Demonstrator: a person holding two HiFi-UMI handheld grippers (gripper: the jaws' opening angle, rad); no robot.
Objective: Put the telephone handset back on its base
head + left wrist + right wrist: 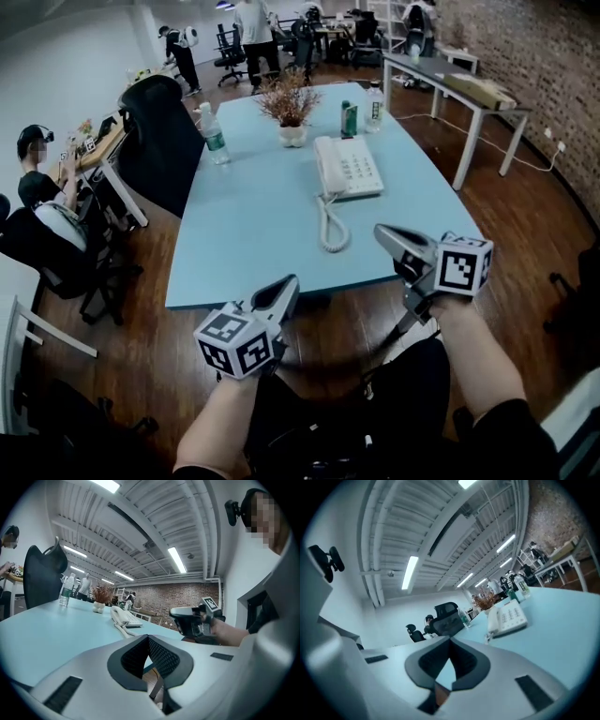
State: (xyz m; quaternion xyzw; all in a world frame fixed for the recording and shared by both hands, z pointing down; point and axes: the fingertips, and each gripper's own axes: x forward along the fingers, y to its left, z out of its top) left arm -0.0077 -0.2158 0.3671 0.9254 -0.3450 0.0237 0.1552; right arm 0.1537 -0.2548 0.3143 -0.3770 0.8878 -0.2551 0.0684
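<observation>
Light, stiff, smooth plastic, by the look of the handset (pixel 325 167), seemingly lying along the left side of the telephone (pixel 354 169) in the middle of the bench (pixel 244 234). Best pinched across the slim middle, minding slip and the tug of the springy cord (pixel 330 225). Left hand-held gripper (pixel 284 292) and right hand-held gripper (pixel 389 236), well short of it: jaws together, nothing held. From the head view, whole cord loop plain; from the right gripper view, mostly keypad, cord barely showing.

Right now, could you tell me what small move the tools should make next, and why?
Probably just lower both and rest: the handset already looks seated on the left of the telephone base. The left tool and right tool are shut, empty, and hang short of the blue table.
</observation>
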